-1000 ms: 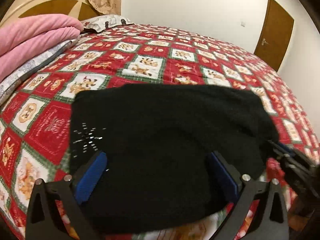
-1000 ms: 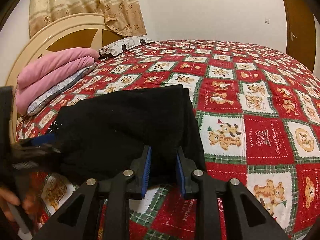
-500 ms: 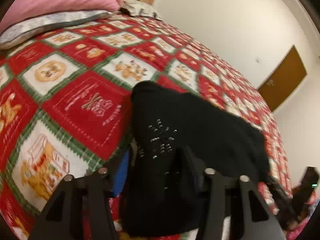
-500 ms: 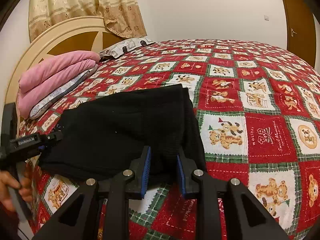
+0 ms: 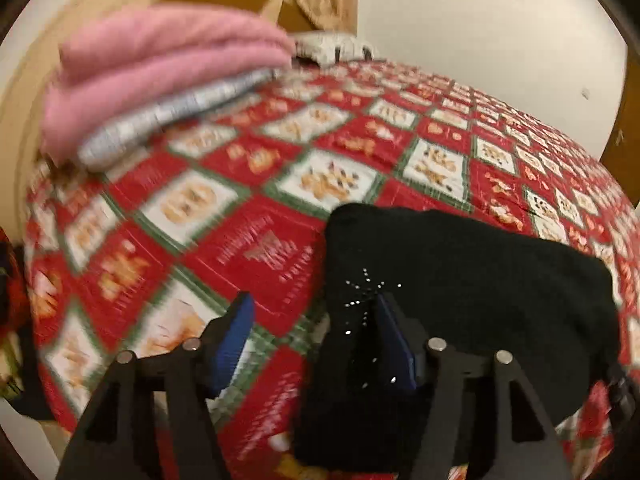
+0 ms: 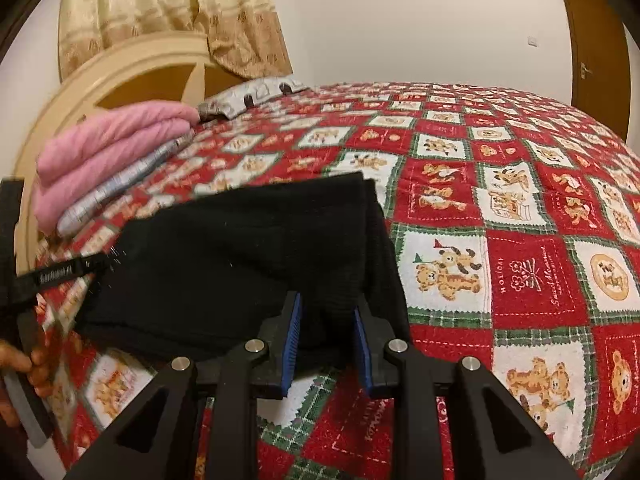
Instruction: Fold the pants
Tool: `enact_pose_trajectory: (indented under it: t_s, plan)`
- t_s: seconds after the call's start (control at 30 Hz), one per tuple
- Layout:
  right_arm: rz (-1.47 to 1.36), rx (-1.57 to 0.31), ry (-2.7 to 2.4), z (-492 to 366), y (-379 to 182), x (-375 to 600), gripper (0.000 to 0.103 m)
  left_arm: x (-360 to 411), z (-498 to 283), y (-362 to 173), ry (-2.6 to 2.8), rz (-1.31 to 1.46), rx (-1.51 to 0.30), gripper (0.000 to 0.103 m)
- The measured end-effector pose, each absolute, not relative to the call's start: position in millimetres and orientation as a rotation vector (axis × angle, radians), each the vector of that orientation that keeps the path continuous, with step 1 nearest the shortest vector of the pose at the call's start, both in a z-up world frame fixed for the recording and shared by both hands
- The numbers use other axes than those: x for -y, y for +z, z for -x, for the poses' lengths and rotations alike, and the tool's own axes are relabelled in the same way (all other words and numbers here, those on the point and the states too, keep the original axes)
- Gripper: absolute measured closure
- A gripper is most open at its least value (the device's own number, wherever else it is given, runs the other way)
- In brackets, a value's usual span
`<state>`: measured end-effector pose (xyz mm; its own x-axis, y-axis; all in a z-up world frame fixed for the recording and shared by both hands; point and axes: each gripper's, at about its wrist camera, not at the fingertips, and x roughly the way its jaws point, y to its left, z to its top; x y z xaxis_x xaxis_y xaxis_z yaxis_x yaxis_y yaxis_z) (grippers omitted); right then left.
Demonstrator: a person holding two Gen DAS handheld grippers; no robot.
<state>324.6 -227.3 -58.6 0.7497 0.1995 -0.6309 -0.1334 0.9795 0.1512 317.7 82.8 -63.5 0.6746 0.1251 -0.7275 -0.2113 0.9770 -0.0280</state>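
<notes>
Black pants, folded, on bedspread: right gripper part-open astride near edge, left gripper wide at left corner (nothing clamped).

Warm, yellowish indoor light fills both views, fairly even, with no hard shadows on the bedspread; its source is out of frame. The left wrist view is smeared by motion: the pink blanket and the bedspread squares near it are streaked, sharpening somewhat toward the black pants; small bright specks glint on the pants. The right wrist view is sharp at centre, with bear prints crisp right of the pants; the left gripper at its left edge is blurred. Both views bow strongly, with dark corners; the pants read as near-featureless black; the wall is bright, not blown out.
</notes>
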Motion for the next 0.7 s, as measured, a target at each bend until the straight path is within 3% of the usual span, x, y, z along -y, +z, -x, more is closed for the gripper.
enact_pose_trajectory:
  t_s: [0.03, 0.13, 0.17, 0.47, 0.7]
  plan:
    - [-0.127, -0.673, 0.167, -318, -54, 233, 0.072, -83, -312, -59, 0.187, 0.090, -0.793, 0.031]
    - [-0.232, -0.604, 0.076, -293, -43, 252, 0.034, -85, -300, -48, 0.203, 0.033, -0.730, 0.024]
    - [-0.270, -0.589, 0.062, -284, -40, 257, 0.030, -85, -298, -46, 0.206, 0.024, -0.719, 0.021]
    - [-0.654, -0.795, 0.149, -226, -40, 241, 0.029, -69, -268, -40, 0.121, 0.022, -0.682, 0.020]
    - [-0.432, -0.774, 0.158, -200, -33, 190, 0.029, -58, -241, -36, 0.097, -0.014, -0.667, 0.020]
